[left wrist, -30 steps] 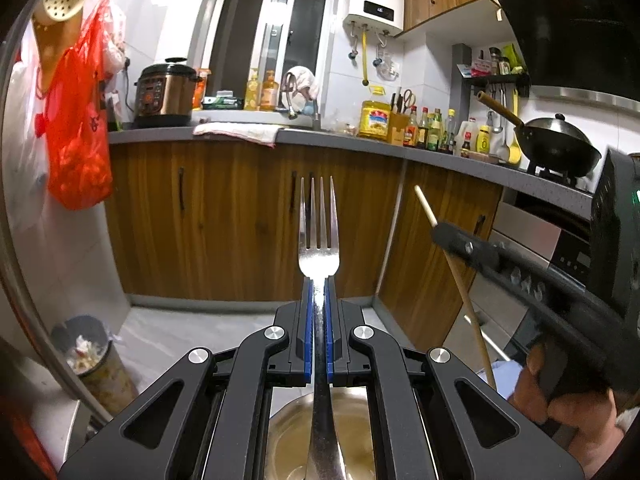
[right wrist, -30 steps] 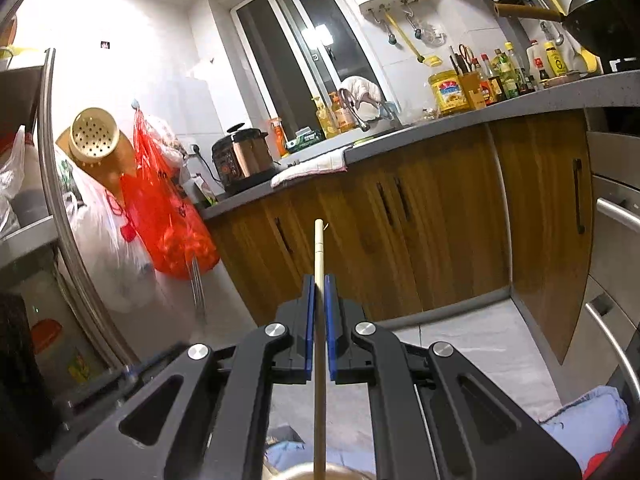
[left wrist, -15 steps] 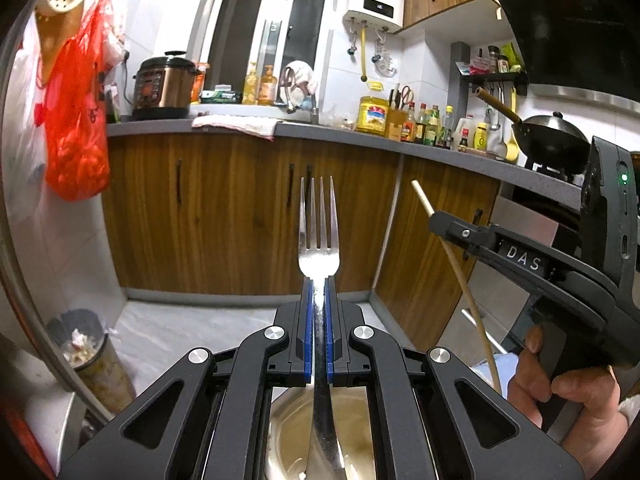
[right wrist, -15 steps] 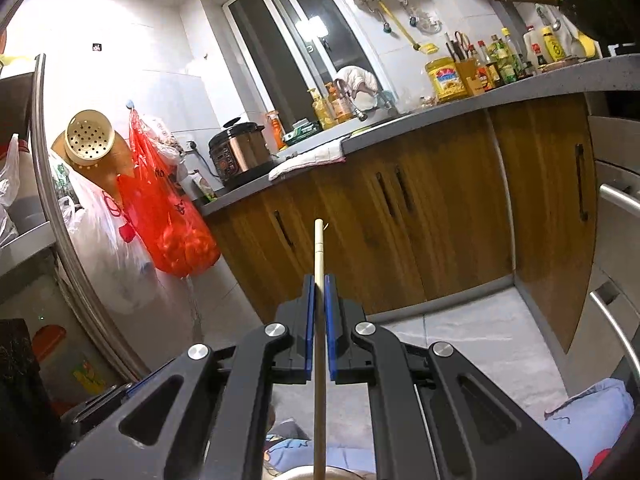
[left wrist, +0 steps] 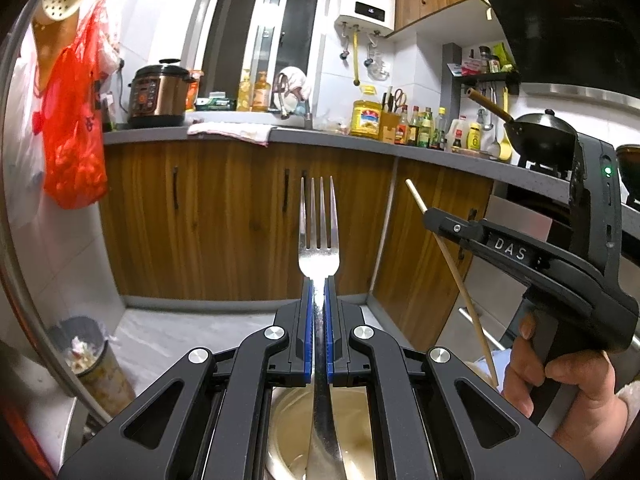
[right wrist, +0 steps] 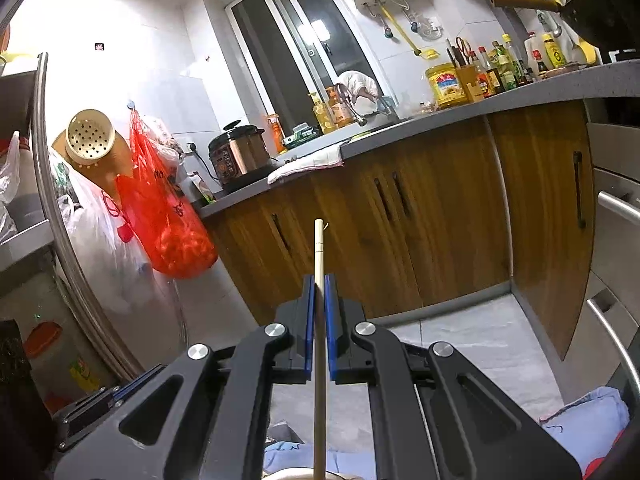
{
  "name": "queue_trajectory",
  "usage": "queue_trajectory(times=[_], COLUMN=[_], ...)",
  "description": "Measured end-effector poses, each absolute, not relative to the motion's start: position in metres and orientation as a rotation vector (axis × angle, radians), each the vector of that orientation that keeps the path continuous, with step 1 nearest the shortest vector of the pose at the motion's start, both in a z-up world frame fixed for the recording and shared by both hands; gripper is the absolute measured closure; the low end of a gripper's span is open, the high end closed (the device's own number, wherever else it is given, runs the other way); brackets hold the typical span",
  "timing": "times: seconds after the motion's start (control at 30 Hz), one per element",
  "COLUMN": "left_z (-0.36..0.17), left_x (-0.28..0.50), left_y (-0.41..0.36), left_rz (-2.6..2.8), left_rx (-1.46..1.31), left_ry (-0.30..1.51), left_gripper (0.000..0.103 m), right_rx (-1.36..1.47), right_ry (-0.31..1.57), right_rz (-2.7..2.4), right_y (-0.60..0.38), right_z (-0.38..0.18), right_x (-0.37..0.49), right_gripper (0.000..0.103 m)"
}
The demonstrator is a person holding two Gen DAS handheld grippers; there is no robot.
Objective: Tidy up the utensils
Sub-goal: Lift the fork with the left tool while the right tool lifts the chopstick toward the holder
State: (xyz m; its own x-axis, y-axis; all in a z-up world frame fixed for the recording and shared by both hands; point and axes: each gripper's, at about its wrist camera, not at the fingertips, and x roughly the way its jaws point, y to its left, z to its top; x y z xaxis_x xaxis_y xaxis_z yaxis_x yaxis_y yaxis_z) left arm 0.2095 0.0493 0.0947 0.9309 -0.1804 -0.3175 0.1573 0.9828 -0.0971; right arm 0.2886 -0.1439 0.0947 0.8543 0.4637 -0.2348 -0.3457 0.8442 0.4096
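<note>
My left gripper [left wrist: 319, 280] is shut on a steel fork [left wrist: 319, 236], tines pointing up and away, its handle running back over a metal bowl [left wrist: 292, 432] below. My right gripper [right wrist: 319, 278] is shut on a single wooden chopstick [right wrist: 319, 252] that sticks out past the blue pads. In the left wrist view the right gripper [left wrist: 434, 216] shows at the right, held by a hand [left wrist: 568, 396], with the chopstick [left wrist: 452, 276] slanting through its tip.
Wooden cabinets [left wrist: 240, 220] under a grey counter [left wrist: 320, 136] fill the background, with a rice cooker [left wrist: 160, 94], bottles and a wok [left wrist: 544, 136]. A red bag [left wrist: 74, 136] hangs left. A bin [left wrist: 90, 360] stands on the floor. Steel drawer fronts [right wrist: 616, 240] are at the right.
The left wrist view has drifted a little, bringing more of the right gripper and its hand into sight at the right. Both grips are unchanged.
</note>
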Motion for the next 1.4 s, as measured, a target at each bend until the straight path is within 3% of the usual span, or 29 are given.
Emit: queue_trajectory(times=[0.87,1.4], left_z=[0.084,0.083], left_x=[0.203,0.199], left_y=[0.052,0.053], left_rz=[-0.222,-0.24], left_rx=[-0.093,-0.086], left_ry=[0.35,0.337], left_gripper=[0.098,0.097], right_rx=[0.261,0.377], right_ry=[0.298,0.273], right_rz=[0.422,0.436], right_y=[-0.133,-0.163], right_z=[0.098,0.069], right_x=[0.28,0.267], right_gripper=[0.098,0.098])
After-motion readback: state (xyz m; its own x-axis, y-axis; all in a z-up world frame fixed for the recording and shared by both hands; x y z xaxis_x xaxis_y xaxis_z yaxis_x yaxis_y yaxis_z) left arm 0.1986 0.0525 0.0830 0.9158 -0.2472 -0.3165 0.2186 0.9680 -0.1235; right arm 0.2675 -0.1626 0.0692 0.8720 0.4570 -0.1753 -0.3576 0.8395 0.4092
